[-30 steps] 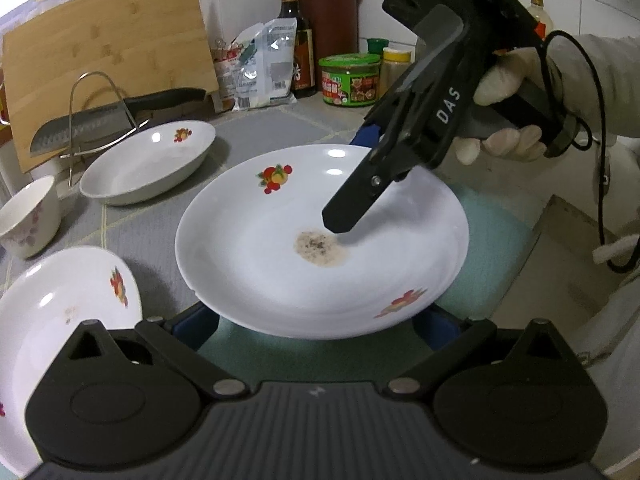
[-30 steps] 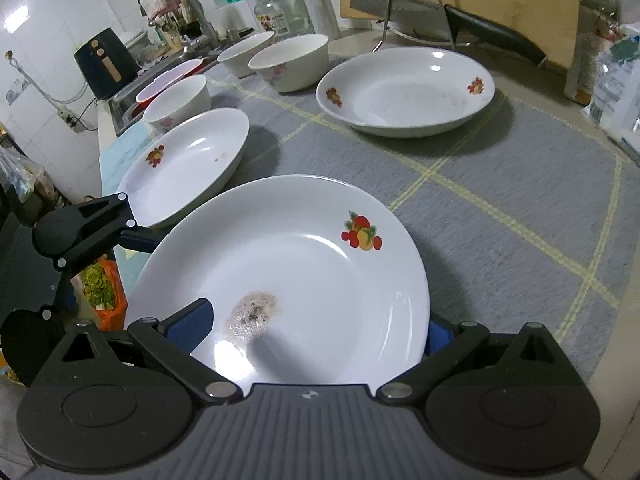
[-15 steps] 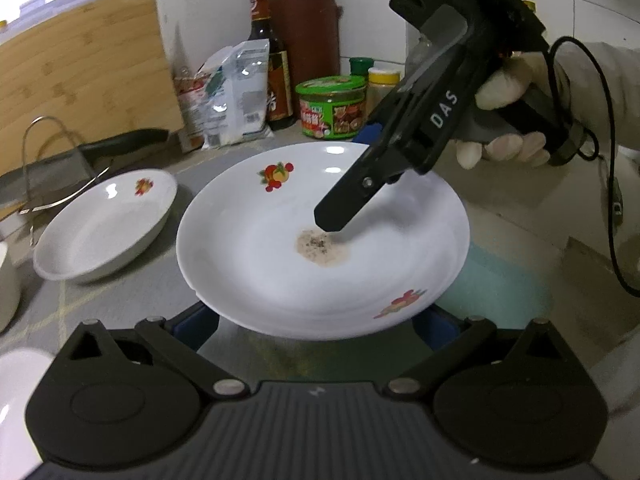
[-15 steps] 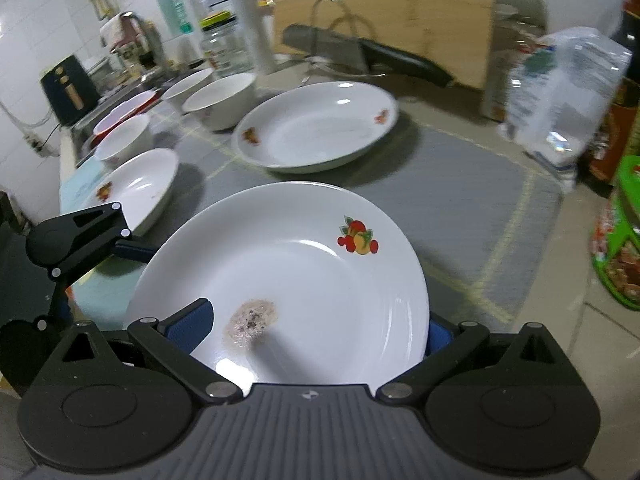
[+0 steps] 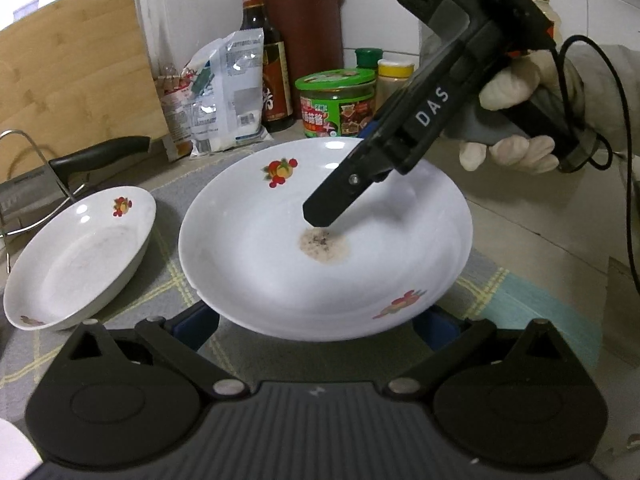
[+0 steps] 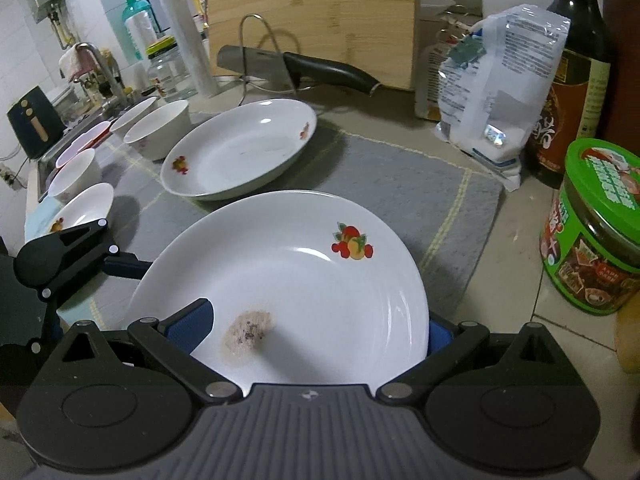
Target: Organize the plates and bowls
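Note:
A white plate with fruit prints and a brown stain (image 5: 320,256) is held above the counter; it also shows in the right wrist view (image 6: 296,292). My left gripper (image 5: 316,324) has a blue pad either side of the plate's near rim. My right gripper (image 6: 316,332) grips the opposite rim, one finger (image 5: 344,192) over the plate's inside. A second fruit-print plate (image 5: 80,252) lies on the grey mat to the left, also in the right wrist view (image 6: 240,152). Several bowls (image 6: 160,128) and a small plate (image 6: 80,208) stand farther left.
A cutting board (image 6: 312,20), a cleaver on a wire rack (image 6: 280,68), a white bag (image 5: 224,92), a sauce bottle (image 5: 268,60), a knife block (image 5: 308,28) and a green jar (image 5: 336,104) line the back. A sink and faucet (image 6: 96,64) lie far left.
Both grippers carried the stained plate to the right along the counter. The bowls and small plate slid out of the left wrist view; the jar and bottle came closer.

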Demonstrator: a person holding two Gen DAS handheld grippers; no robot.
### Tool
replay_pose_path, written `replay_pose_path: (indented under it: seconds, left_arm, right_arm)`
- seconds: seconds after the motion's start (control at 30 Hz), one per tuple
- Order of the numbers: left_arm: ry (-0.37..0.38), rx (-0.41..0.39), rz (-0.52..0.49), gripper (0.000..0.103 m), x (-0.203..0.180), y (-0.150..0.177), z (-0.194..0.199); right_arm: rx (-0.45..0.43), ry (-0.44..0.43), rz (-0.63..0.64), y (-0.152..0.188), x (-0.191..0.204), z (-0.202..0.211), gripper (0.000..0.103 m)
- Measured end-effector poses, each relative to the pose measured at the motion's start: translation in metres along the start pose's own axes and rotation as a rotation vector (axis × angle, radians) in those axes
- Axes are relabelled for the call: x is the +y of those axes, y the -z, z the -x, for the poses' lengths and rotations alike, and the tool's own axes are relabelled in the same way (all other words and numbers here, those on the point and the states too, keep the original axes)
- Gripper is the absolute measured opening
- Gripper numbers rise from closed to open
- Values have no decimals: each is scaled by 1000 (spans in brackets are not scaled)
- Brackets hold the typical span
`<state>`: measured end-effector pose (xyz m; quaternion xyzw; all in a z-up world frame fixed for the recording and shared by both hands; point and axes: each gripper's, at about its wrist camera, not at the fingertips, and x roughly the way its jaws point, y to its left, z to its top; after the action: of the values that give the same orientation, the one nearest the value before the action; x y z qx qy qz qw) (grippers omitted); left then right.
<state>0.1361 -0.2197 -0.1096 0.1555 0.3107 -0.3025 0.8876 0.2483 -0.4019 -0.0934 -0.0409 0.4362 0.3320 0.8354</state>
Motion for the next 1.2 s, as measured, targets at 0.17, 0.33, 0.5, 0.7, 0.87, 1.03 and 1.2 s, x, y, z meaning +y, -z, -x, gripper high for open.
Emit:
replay_pose_path:
  seconds: [0.17, 0.33, 0.5, 0.7, 0.87, 1.03, 1.2]
  left_arm:
    - [-2, 9, 5, 102, 2, -1, -6]
    - [-6, 13, 11, 102, 4, -2, -9]
    - [-19, 10, -5, 102, 2, -2, -9]
    - [-27, 1, 3, 102, 1, -1, 0]
    - [-42, 1, 52, 102, 4, 0, 17]
    - [-94, -9, 160, 102, 8, -4, 46]
    - [-199, -34, 271, 102, 16, -3, 81]
  right_arm:
    - [3, 8, 0, -1, -4, -5, 103]
    - [6, 19, -7, 1, -6, -8, 103]
    - [10, 30, -17, 3, -7, -11, 103]
    - [2, 75, 6, 3, -2, -8, 103]
    - [-25, 128, 51, -1, 8, 9, 103]
    - [-84, 153, 111, -8, 35, 32, 103]
    - [-150, 166, 156, -15, 73, 42, 103]
